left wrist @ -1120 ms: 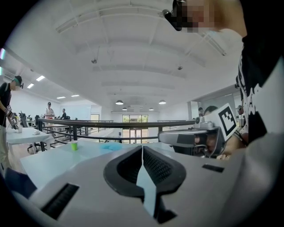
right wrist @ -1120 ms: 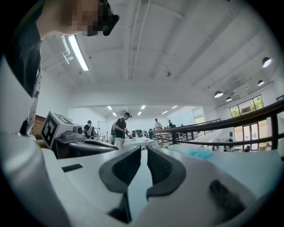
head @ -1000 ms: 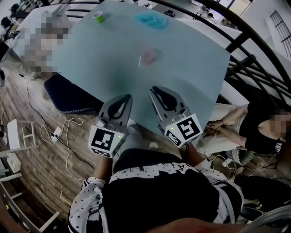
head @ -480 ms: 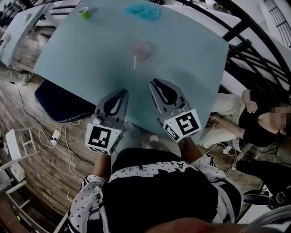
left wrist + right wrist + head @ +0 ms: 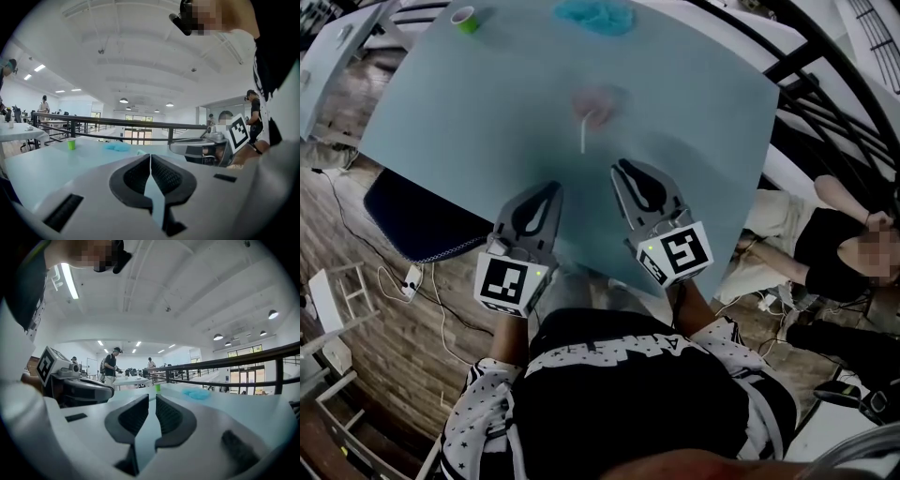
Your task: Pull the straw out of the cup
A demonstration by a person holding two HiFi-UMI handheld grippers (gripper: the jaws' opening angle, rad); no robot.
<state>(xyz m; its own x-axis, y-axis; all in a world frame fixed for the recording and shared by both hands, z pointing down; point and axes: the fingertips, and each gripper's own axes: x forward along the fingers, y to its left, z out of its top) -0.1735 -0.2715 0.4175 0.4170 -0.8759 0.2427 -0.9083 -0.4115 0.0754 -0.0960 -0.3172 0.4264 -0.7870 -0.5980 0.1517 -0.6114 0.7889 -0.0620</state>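
The head view is dim and blue-tinted, its edges bowed so the railing (image 5: 797,61) curves; the cup (image 5: 598,99) and straw (image 5: 583,133) on the tabletop (image 5: 469,103) look soft and hazy. Both gripper views are bright under ceiling lamps (image 5: 123,100), with black corners and blurred foregrounds.

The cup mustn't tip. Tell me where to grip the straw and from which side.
Grip the straw by its free end, clear of the cup. It leans out over the rim toward the person, so that end is bare and nearest. Come from the near side, probably with the right gripper, jaws across it.
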